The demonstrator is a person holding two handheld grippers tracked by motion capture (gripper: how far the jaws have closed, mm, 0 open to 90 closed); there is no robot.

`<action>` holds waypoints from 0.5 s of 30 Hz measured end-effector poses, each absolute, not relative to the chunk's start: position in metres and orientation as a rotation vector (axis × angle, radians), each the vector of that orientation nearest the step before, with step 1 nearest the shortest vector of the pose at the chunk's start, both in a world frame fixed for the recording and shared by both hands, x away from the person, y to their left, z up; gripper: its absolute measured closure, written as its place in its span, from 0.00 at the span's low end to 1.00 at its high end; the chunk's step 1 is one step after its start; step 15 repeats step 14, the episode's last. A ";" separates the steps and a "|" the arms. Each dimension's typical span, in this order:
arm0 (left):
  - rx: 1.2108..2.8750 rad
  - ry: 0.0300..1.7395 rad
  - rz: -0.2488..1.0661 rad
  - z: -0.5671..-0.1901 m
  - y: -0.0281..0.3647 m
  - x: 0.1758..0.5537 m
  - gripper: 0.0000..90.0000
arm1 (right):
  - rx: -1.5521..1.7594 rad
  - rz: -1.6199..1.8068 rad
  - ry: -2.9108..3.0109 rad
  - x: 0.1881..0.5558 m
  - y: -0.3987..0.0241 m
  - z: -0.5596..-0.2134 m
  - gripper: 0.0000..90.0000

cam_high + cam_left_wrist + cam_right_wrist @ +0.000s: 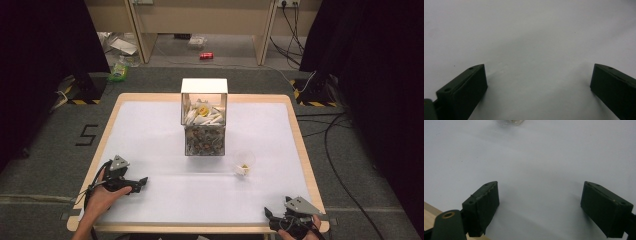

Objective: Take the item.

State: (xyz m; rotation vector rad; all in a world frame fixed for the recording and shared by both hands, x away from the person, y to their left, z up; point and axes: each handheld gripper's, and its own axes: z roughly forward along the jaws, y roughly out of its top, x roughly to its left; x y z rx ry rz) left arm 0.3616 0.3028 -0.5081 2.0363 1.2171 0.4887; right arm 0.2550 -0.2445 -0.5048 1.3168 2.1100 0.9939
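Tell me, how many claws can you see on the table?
2. The left claw sits open near the table's near-left edge, and the right claw sits open at the near-right corner. Neither holds anything.

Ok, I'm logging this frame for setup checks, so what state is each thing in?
Left gripper: open, nothing between the jaws, low over the white table.
Right gripper: open, nothing held, at the table's near edge.
Clear box: upright, open-topped, full of small packets.
Plastic cup: upright, something small and yellowish inside.
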 end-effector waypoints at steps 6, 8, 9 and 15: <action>2.036 1.217 0.489 -0.508 0.303 0.362 0.00 | 1.318 0.995 2.110 0.255 -0.245 -0.505 0.18; 2.036 1.217 0.489 -0.508 0.303 0.362 0.00 | 1.317 0.995 2.111 0.255 -0.245 -0.505 0.18; 2.037 1.217 0.488 -0.508 0.303 0.362 0.00 | 1.314 0.994 2.112 0.255 -0.245 -0.505 0.18; 2.036 1.217 0.489 -0.508 0.303 0.362 0.00 | 1.312 0.994 2.112 0.255 -0.245 -0.505 0.18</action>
